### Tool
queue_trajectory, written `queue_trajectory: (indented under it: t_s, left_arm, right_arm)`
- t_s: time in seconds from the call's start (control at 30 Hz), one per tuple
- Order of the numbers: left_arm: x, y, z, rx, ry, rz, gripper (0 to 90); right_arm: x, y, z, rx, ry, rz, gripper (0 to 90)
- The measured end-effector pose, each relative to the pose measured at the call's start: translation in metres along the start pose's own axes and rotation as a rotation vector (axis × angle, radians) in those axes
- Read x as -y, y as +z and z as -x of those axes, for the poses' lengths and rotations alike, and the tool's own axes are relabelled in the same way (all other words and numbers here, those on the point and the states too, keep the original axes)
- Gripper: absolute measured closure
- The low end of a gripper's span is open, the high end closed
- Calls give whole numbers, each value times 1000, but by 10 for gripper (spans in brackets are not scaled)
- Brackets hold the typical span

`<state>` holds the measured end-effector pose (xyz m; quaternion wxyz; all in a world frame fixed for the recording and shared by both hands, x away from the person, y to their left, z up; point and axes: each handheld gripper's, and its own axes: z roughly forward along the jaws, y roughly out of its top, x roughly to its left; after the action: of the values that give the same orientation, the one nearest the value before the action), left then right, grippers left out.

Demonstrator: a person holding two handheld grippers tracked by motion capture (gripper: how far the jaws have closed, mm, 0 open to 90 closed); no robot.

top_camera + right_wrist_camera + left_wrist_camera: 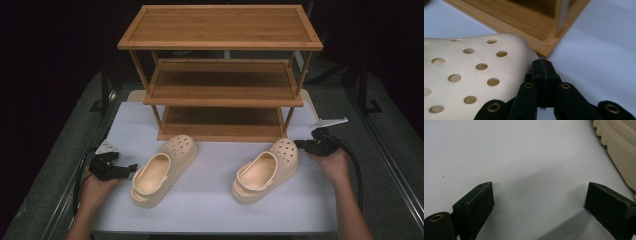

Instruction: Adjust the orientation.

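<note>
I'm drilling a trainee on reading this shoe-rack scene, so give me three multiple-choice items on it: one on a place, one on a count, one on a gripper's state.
1. Where do the two clogs lie?
A. on the rack's top shelf
B. on the white table in front of the rack
C. on the floor under the table

2. How many shelves has the wooden rack?
A. two
B. three
C. five

3. How does the left gripper stand?
A. open over bare table
B. shut on a clog
C. shut on the rack

Answers:
1 B: the left clog and the right clog rest on the white table, toes toward the wooden rack.
2 B: the high view shows a top, a middle and a bottom shelf.
3 A: the left gripper has its jaws wide apart with nothing between them.
</note>
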<state>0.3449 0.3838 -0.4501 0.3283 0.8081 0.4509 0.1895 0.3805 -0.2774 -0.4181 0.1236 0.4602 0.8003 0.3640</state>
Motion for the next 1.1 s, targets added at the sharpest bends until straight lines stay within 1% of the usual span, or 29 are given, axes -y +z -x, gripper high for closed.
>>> queue_trajectory:
  t_s: [0.07, 0.1, 0.13, 0.2, 0.23, 0.27, 0.33, 0.37, 0.43, 0.47, 0.53, 0.57, 0.6, 0.63, 0.67, 0.7, 0.73, 0.77, 0.83, 0.87, 0.93, 0.97, 1.0, 1.03, 1.07, 1.1]
  left_arm:
    - [0, 0, 0, 1, 0, 0, 78]
    - [0, 0, 0, 1, 0, 0, 78]
    - [0, 0, 0, 0, 0, 0, 78]
    - [0, 0, 0, 0, 0, 0, 78]
    - [0, 0, 0, 0, 0, 0, 78]
    - [0, 0, 0, 1, 0, 0, 78]
    - [0, 0, 0, 1, 0, 0, 78]
    - [0, 0, 0, 0, 0, 0, 78]
    - [0, 0, 0, 0, 0, 0, 78]
    - [0, 0, 0, 0, 0, 0, 78]
    - [0, 0, 0, 1, 0, 0, 78]
    - [0, 0, 0, 1, 0, 0, 78]
    - [0, 0, 0, 1, 0, 0, 78]
    - [0, 0, 0, 1, 0, 0, 78]
    - [0, 0, 0, 0, 0, 0, 78]
    - [0, 0, 0, 0, 0, 0, 78]
    - [0, 0, 0, 0, 0, 0, 78]
    - [0, 0, 0, 0, 0, 0, 78]
    - [0, 0, 0, 0, 0, 0, 78]
    - [0, 0, 0, 0, 0, 0, 78]
    - [0, 0, 0, 0, 0, 0, 78]
    - [0, 0, 0, 0, 0, 0, 78]
    - [0, 0, 0, 0, 0, 0, 78]
    - [0, 0, 0, 0, 0, 0, 78]
    - [0, 0, 0, 0, 0, 0, 78]
    - [0, 0, 0, 0, 0, 0, 78]
  right_arm:
    - [-1, 2, -6, -14, -7, -2, 899]
    - [-1, 2, -6, -14, -7, -2, 899]
    - [-2, 4, -13, -30, -21, -4, 899]
    - [-3, 6, -20, -39, -29, -5, 899]
    - [-3, 6, -20, -39, -29, -5, 899]
    - [-3, 7, -27, -58, -44, -8, 899]
    - [-3, 8, -33, -54, -55, -12, 899]
    - [-3, 8, -35, -42, -61, -10, 899]
    - [-3, 7, -35, -37, -60, -8, 899]
    - [-2, 1, -36, -52, -35, 8, 899]
    - [1, -5, -38, -62, -30, 22, 899]
    - [1, -5, -38, -62, -30, 22, 899]
    - [8, -13, -43, -63, -15, 33, 899]
    - [8, -13, -43, -63, -15, 33, 899]
    - [17, -19, -50, -46, -25, 24, 898]
    - [21, -22, -54, -44, -24, 12, 898]
    - [21, -22, -54, -44, -24, 12, 898]
    - [30, -28, -61, -34, -30, 26, 898]
    - [37, -33, -69, -41, -31, -2, 898]
    - [40, -34, -72, -41, -39, -12, 898]
    - [48, -36, -79, -49, -47, -6, 898]
    - [51, -35, -81, -59, -43, -2, 898]
    - [51, -35, -81, -59, -43, -2, 898]
    - [53, -33, -83, -71, -42, -11, 898]
    - [54, -29, -85, -76, -47, -30, 898]
    - [54, -26, -86, -82, -48, -34, 899]
